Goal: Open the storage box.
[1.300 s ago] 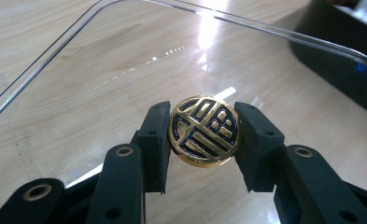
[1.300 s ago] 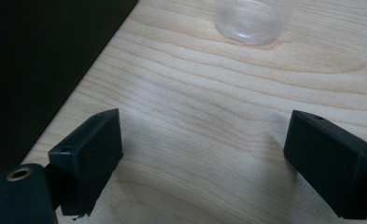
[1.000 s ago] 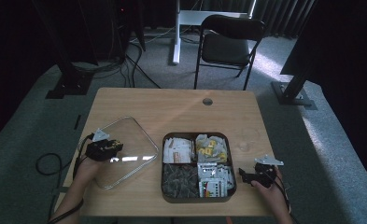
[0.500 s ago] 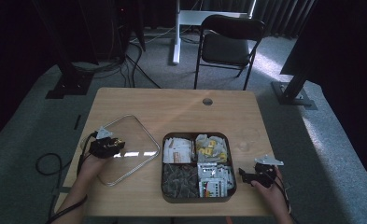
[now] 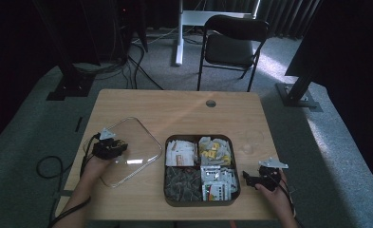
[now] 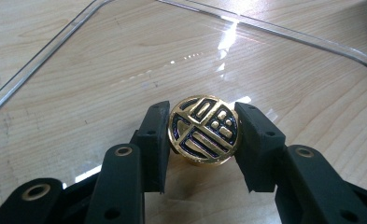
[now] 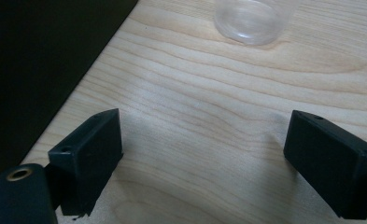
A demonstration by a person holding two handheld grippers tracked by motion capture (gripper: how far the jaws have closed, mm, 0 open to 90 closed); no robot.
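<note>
1. Your high view is dim overall; the room goes near black at 9 and 3 o'clock, with a pale light patch on the floor at 1 o'clock.
2. Your table (image 5: 184, 107) is the brightest area, softly lit and slightly soft in detail.
3. Your glass lid (image 6: 125, 60) throws white glare streaks at 12 to 1 o'clock in the left gripper view.
4. Your knob (image 6: 203, 129) is sharp and glinting there.
5. Your right gripper view blurs near the bottom; jaw shadows fall faintly on the wood.

No readable words, gold knob (image 6: 203, 130) bears a raised emblem, perhaps a stylised character
</note>
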